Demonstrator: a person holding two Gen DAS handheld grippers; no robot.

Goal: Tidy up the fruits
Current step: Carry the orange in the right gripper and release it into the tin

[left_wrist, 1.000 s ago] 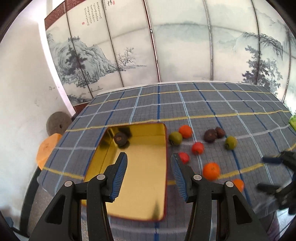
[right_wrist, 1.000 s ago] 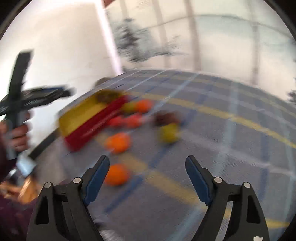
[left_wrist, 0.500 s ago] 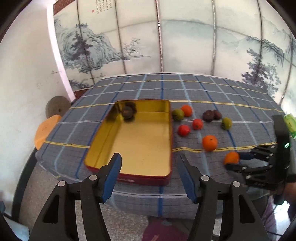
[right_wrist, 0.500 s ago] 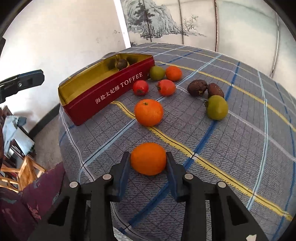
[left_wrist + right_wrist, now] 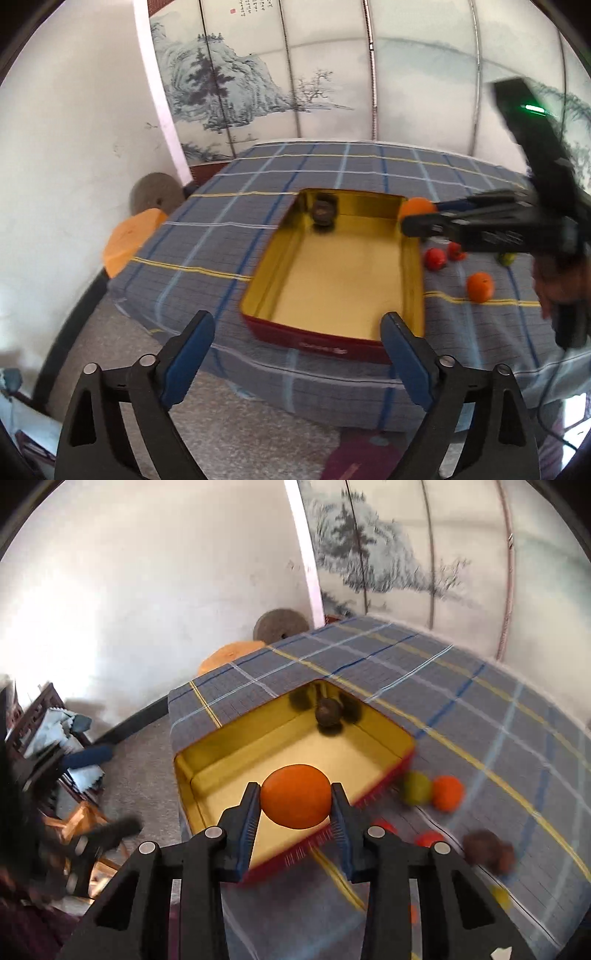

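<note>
Early in the job: only one dark fruit in the tin so far, at its far end. Second piece on the way: orange pinched between pads of right gripper, held above near edge of tin, not yet let go. Jaws closed in on it within the last sec, now snug on both sides.

Left gripper empty, jaws just opened wide, nothing between them; hangs off near edge of the table, pointing at tin's near short wall.

Left to do: loose fruit on cloth right of tin – red ones, another orange, a green one, brown pair.

Left-wrist view only: right gripper from the side, w/ orange showing at tin's far right corner. Right-wrist view only: both pads flat on the orange, plus green fruit & brown pair, mostly hidden behind the tool in the other view. Blur in both; exact fruit count unclear.
</note>
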